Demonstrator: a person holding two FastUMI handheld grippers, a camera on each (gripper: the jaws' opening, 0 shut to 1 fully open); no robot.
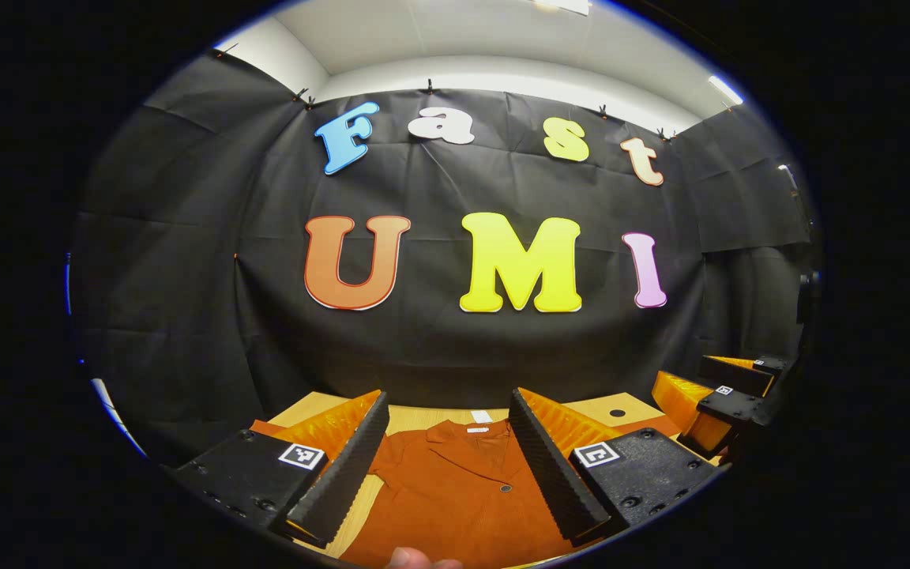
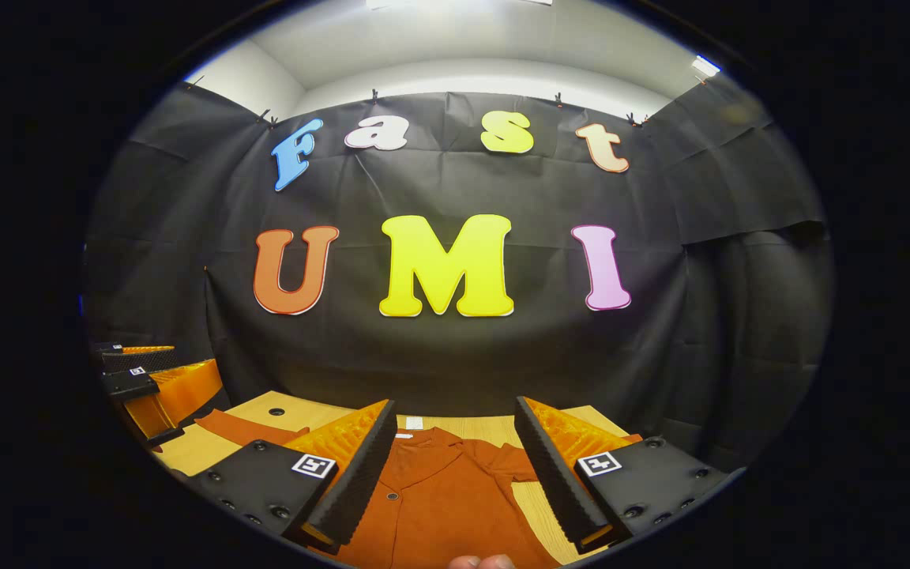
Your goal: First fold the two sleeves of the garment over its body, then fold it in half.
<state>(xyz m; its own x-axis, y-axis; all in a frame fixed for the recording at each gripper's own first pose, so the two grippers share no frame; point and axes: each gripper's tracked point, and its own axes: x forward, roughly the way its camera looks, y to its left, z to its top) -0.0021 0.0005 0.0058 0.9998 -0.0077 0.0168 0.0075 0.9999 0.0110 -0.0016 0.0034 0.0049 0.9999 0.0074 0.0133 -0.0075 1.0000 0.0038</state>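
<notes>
A rust-orange buttoned shirt (image 1: 455,498) lies flat on a light wooden table (image 1: 423,416), collar toward the booth wall. In the left gripper view my left gripper (image 1: 447,466) hovers open above its chest, fingers wide apart with nothing between them. The right gripper (image 1: 727,403) appears at the far right, raised over the table edge. In the right gripper view the same shirt (image 2: 439,498) lies below my right gripper (image 2: 451,474), which is open and empty. One sleeve (image 2: 246,428) stretches left, and the left gripper (image 2: 151,383) is over there.
The table (image 2: 455,427) has a small round hole (image 1: 618,412) near its back corner, and ends at the black cloth wall. A fingertip (image 1: 407,558) of the holding hand shows at the bottom edge of each view.
</notes>
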